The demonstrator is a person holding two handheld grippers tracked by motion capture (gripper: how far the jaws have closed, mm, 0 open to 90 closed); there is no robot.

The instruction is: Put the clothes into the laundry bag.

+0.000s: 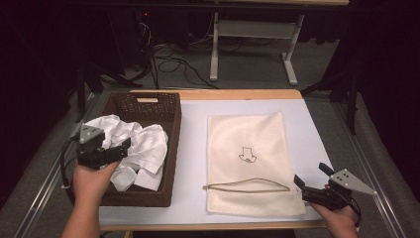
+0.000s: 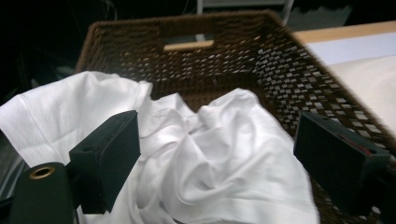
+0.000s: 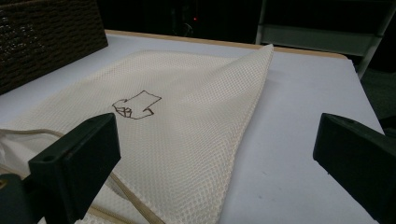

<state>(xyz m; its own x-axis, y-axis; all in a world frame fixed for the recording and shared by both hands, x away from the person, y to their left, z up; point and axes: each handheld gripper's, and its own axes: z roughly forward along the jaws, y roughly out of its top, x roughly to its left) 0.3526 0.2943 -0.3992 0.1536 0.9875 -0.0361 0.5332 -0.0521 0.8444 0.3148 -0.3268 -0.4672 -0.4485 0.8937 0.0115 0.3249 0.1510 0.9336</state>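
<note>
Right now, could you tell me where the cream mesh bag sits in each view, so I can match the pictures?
High view: the cream mesh bag lies flat right of centre on the white table cover, right of the wicker basket.
Left gripper view: a cream strip at the right edge, beyond the basket wall.
Right gripper view: it spreads across the left and centre, ahead of the right claw.
Shared landmark: the wicker basket, beside the bag in all three.
</note>
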